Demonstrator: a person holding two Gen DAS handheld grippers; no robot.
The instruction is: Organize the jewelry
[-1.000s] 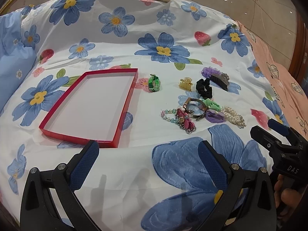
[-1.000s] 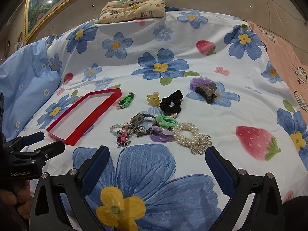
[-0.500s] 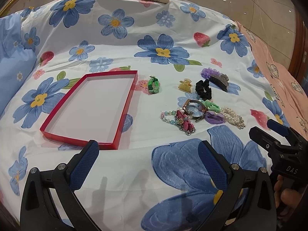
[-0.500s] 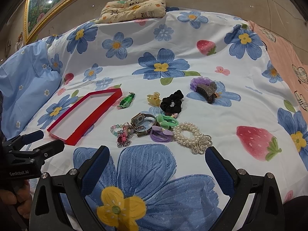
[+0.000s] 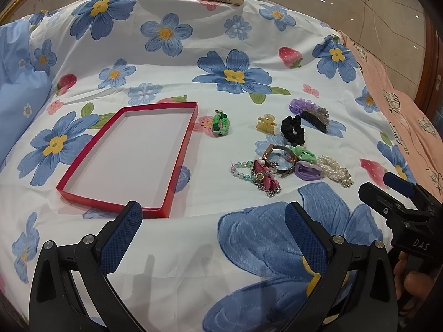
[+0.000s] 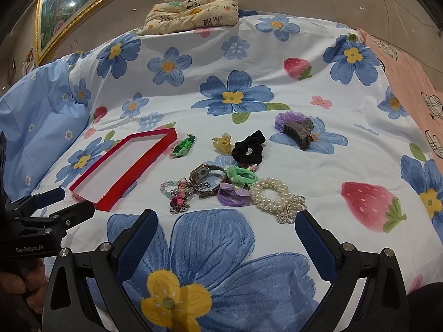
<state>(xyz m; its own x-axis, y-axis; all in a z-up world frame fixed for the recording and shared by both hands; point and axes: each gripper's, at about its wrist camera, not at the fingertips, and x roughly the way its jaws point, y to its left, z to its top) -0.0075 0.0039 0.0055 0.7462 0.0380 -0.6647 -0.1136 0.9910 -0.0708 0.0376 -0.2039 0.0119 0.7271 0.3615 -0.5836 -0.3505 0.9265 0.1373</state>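
Both the left gripper [image 5: 213,222] and right gripper [image 6: 225,232] hover with jaws wide apart and empty, the jewelry heap [image 6: 221,186] just ahead of the right one and the red tray [image 5: 130,157] ahead-left of the left. The tangled pieces could lift together, snagging the pearl bracelet [image 6: 272,196] or chain. Since a second ago the left view has edged slightly closer; nothing on the bed has moved.

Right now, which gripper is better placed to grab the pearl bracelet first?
Right. The pearl bracelet lies just ahead of the open right gripper, near its right finger. The left gripper, also open, sits by the red tray, with the bracelet far off to its right.
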